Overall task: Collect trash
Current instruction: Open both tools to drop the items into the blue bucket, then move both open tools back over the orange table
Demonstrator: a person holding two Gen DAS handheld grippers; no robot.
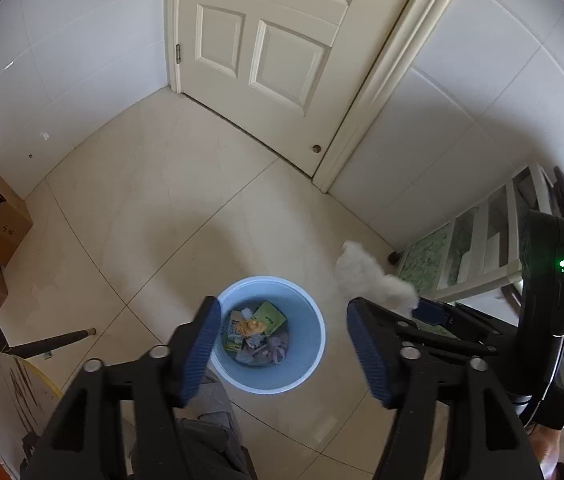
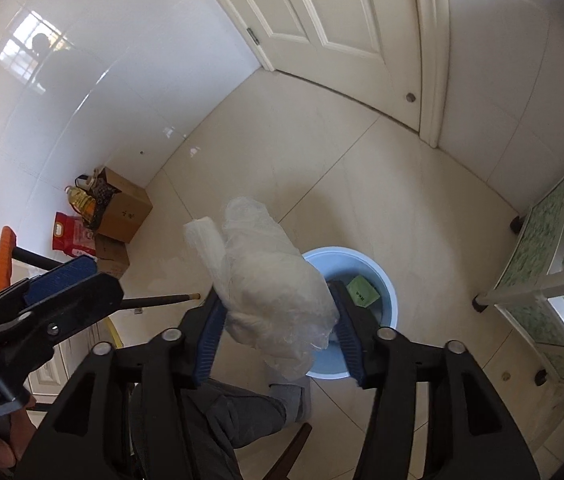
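Note:
A light blue bin [image 1: 314, 320] stands on the tiled floor, holding a green packet [image 1: 269, 314], a yellow wrapper and other scraps. My left gripper [image 1: 282, 344] hovers right over it, jaws open and nothing between them. In the right wrist view, my right gripper [image 2: 278, 336] holds a crumpled white plastic bag [image 2: 274, 292] that fills the gap and touches both pads, just left of and above the bin [image 2: 382, 276]. The same bag [image 1: 374, 280] shows at the right of the left wrist view. One of my left gripper's fingers [image 2: 62, 276] shows at the left edge.
A closed white door [image 1: 266, 40] faces me. Cardboard boxes [image 2: 122, 208], an oil bottle [image 2: 84, 204] and a red sack [image 2: 68, 236] sit by the left wall. A white rack with green panels [image 2: 542, 264] stands on the right. A person's grey trouser leg [image 2: 234, 412] is below the grippers.

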